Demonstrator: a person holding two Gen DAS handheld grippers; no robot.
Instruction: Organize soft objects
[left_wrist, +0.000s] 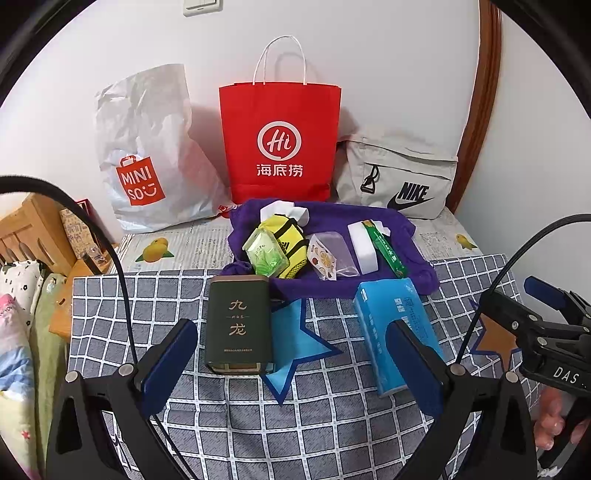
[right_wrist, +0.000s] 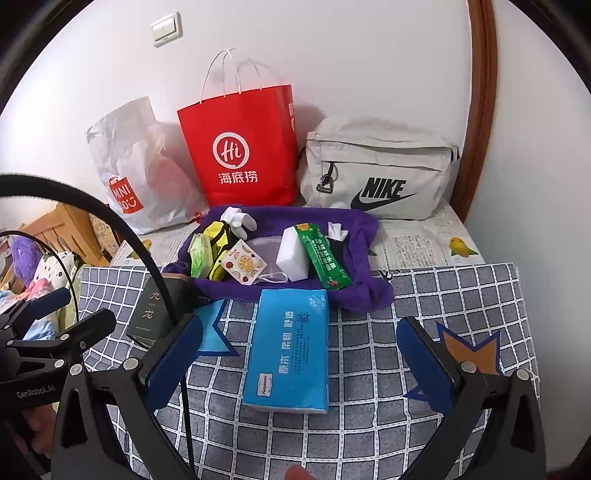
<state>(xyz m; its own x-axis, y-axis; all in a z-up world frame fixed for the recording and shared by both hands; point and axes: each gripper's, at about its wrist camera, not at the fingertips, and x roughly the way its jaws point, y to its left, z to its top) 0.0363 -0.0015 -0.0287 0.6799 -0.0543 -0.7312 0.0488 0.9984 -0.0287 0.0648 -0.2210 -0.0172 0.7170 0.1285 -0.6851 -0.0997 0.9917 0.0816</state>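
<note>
Sorting looks barely begun: both the left gripper (left_wrist: 291, 363) and right gripper (right_wrist: 299, 363) hover spread and empty-handed, blue tissue pack (right_wrist: 290, 349) and purple-cloth (right_wrist: 354, 236) clutter unbagged.

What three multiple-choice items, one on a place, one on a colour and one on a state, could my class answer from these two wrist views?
1. Place: where does the white sponge block lie?
A. on the purple cloth
B. inside the red paper bag
C. on top of the Nike bag

2. Colour: what colour is the tissue pack on the checked cover?
A. red
B. blue
C. yellow

3. State: how do the left tongs and the right tongs stand?
A. both shut on the tissue pack
B. one open, one shut on the green tin
C. both open and holding nothing

Key:
1 A, the sponge sits among the small items on the cloth.
2 B, its wrapper is plainly blue.
3 C, each pair shows a wide gap with nothing between the pads.
</note>
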